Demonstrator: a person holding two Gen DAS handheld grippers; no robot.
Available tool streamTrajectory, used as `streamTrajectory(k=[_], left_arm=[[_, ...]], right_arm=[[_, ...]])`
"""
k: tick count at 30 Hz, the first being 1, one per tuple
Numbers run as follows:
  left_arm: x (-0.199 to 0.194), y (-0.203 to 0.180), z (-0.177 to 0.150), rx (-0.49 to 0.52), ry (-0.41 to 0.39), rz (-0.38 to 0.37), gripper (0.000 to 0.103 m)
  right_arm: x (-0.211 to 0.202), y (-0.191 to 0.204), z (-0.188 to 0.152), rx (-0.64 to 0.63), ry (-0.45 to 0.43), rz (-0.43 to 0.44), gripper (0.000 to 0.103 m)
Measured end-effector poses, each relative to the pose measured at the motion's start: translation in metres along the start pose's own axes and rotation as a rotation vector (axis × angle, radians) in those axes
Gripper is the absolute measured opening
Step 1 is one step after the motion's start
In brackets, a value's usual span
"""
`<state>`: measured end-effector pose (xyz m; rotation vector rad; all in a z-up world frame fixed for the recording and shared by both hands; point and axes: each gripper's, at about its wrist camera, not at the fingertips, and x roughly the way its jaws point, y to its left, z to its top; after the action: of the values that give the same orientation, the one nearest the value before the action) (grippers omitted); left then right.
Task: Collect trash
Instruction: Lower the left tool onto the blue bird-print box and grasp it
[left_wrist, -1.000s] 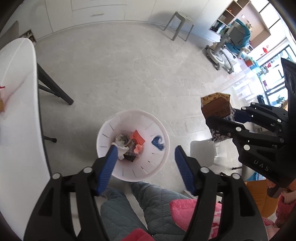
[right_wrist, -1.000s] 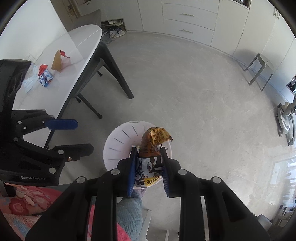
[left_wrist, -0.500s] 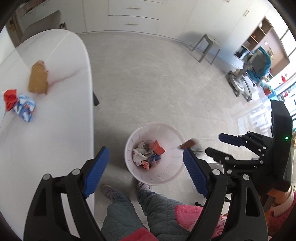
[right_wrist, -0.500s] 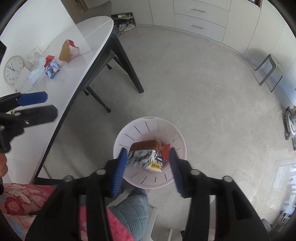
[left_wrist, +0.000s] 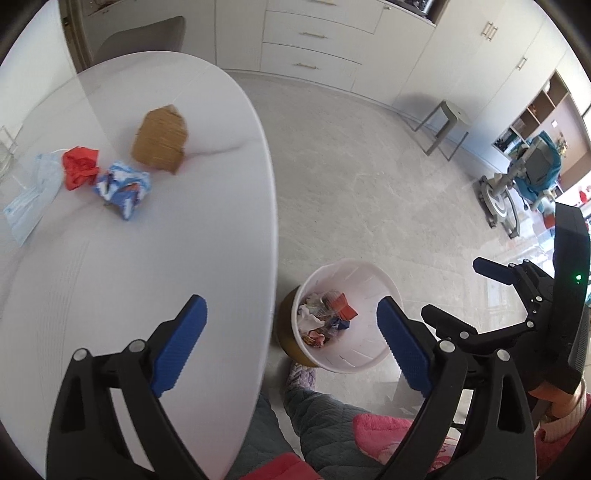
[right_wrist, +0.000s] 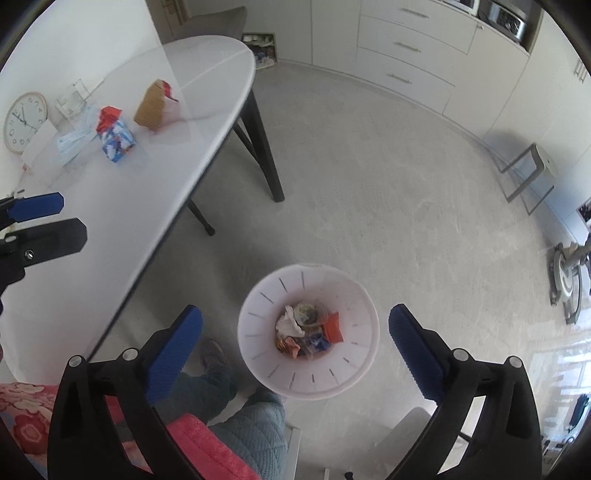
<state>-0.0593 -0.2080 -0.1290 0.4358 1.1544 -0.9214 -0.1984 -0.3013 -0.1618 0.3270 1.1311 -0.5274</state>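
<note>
Table (left_wrist: 229, 229) white; floor (right_wrist: 369, 184) grey, speckled.

I am looking into a home, most probably a living and dining room. Along the far wall stand pale built-in cupboards with drawers (right_wrist: 402, 55) and small metal handles. The floor (left_wrist: 369, 192) is light grey stone or tile. A white oval bench (right_wrist: 122, 206) with black legs stands near the wall, and a round wall clock (right_wrist: 23, 122) leans behind it. A small grey stool (left_wrist: 443, 125) waits by the cupboards. At the side I see open wooden shelves (left_wrist: 546, 107) with small things, and an exercise machine (left_wrist: 517, 184) with a cloth over it. Some shoes (right_wrist: 260, 48) lie in a low niche. A white plastic waste basket (right_wrist: 258, 354) stands on the floor.
</note>
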Motion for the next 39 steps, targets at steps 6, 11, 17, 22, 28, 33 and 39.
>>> streamTrajectory(k=[6,11,17,22,28,33,39], left_arm=[[-0.021,0.052,-0.006,-0.098,-0.041,0.035,0.090],[-0.036,0.103,-0.015,-0.202,-0.073,0.075,0.091],[-0.054,0.163,-0.026,-0.322,-0.106,0.122,0.095],[-0.060,0.207,-0.034,-0.410,-0.119,0.142,0.095],[-0.061,0.245,-0.040,-0.460,-0.121,0.164,0.095],[-0.056,0.260,-0.038,-0.492,-0.112,0.139,0.095],[-0.041,0.248,-0.018,-0.474,-0.105,0.114,0.095]], right_arm=[[-0.003,0.038,0.027,-0.054,-0.031,0.030,0.100],[-0.004,0.075,0.052,-0.100,-0.059,0.073,0.100],[0.002,0.124,0.081,-0.162,-0.067,0.133,0.100],[0.013,0.165,0.104,-0.240,-0.063,0.168,0.100],[0.031,0.205,0.126,-0.311,-0.055,0.221,0.100],[0.046,0.221,0.146,-0.360,-0.051,0.196,0.100],[0.056,0.204,0.173,-0.331,-0.061,0.172,0.100]])
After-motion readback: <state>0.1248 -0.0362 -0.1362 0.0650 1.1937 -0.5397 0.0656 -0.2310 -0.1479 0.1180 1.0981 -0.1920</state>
